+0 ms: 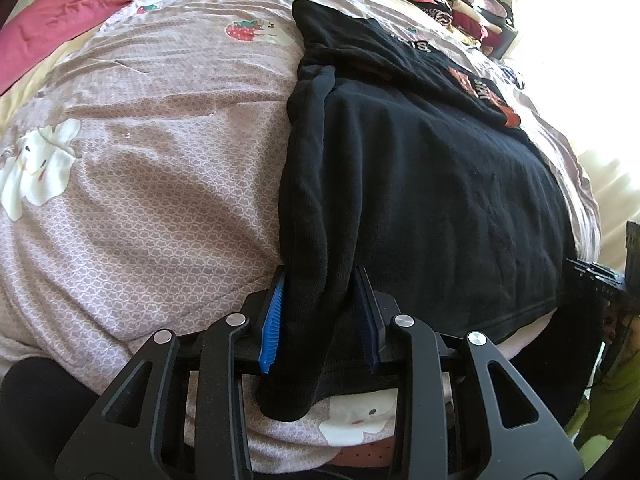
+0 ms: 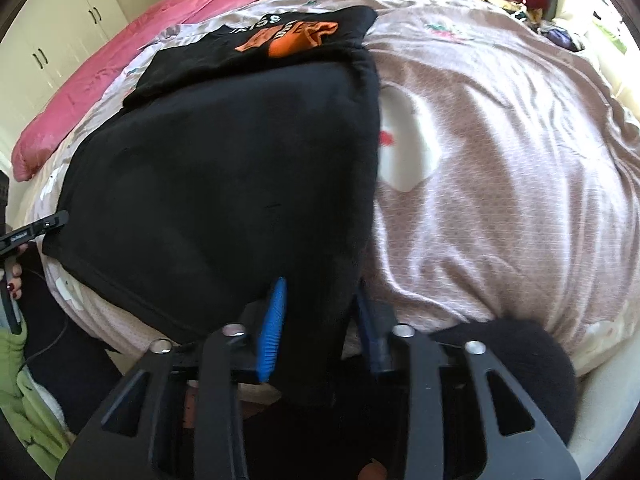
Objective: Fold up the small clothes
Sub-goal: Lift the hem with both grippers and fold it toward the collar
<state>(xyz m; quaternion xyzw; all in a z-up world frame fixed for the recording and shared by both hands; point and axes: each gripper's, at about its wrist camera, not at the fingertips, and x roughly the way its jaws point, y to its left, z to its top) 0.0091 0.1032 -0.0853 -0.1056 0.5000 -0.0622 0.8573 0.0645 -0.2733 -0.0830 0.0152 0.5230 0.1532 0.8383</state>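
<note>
- The bed (image 1: 152,184) fills both views, covered by a pale mauve quilt printed with white cartoon figures and strawberries.
- A pink blanket (image 2: 100,80) lies bunched along the far left edge of the bed.
- A black shirt (image 1: 420,200) lies spread flat at the near edge of the bed, its hem toward the person and its orange and white print at the far end; both side edges are folded inward as thick rolled bands.
- A stack of folded clothes (image 1: 448,4) sits at the far right corner of the bed.
- White cupboards (image 2: 52,40) stand beyond the bed's left edge.
- The left gripper (image 1: 320,300) is clenched on the shirt's left folded edge near the hem, cloth packed between the blue pads.
- The right gripper (image 2: 320,300) has its pads pressed on the shirt's right folded edge near the hem, with cloth hanging below them.
</note>
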